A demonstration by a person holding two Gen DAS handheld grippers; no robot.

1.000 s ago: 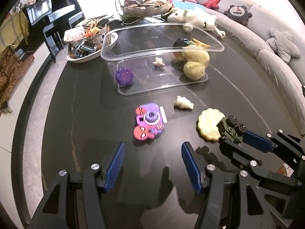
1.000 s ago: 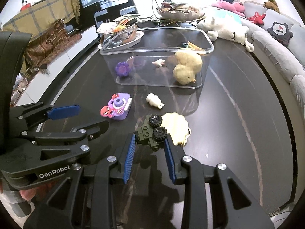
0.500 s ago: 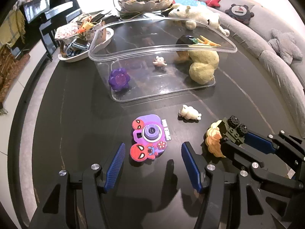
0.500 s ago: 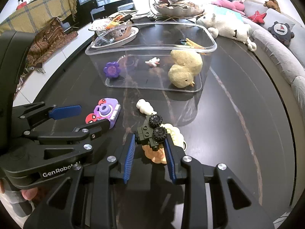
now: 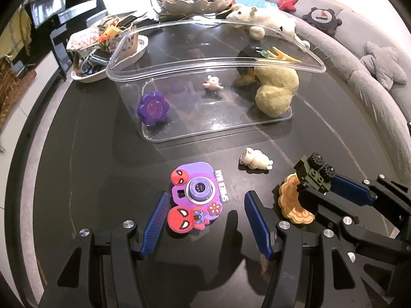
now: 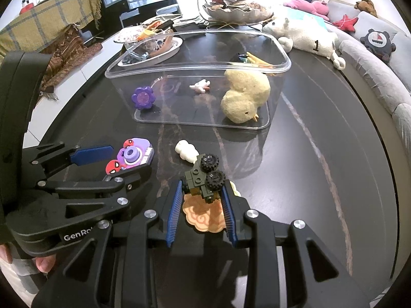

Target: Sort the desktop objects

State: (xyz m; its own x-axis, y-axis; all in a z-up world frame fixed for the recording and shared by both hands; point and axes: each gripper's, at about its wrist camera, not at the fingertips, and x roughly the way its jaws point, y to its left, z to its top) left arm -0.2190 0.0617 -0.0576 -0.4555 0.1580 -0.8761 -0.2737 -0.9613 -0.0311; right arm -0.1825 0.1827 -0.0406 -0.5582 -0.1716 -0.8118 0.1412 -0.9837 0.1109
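My left gripper [image 5: 204, 220] is open, its jaws either side of a purple Spider-Man toy camera [image 5: 196, 196] lying on the dark table; the camera also shows in the right wrist view [image 6: 132, 156]. My right gripper [image 6: 201, 199] is shut on a small green brick car with black wheels [image 6: 205, 177], held above an orange cloud-shaped cookie toy [image 6: 203, 217]. A small white figure [image 5: 254, 161] lies nearby. The clear plastic bin [image 5: 213, 59] holds a purple flower [image 5: 152, 107], a yellow plush chick [image 5: 276, 89] and a small pink figure [image 5: 212, 83].
A white dish of clutter [image 5: 102, 48] stands left of the bin. A white plush animal [image 6: 303, 38] and a silver bowl [image 6: 236, 10] lie behind it. A grey sofa [image 5: 372, 59] curves along the right table edge.
Both grippers have moved forward. The toy camera now sits between my left jaws. My right gripper has carried the brick car along and the cookie toy under it now shows its orange side.
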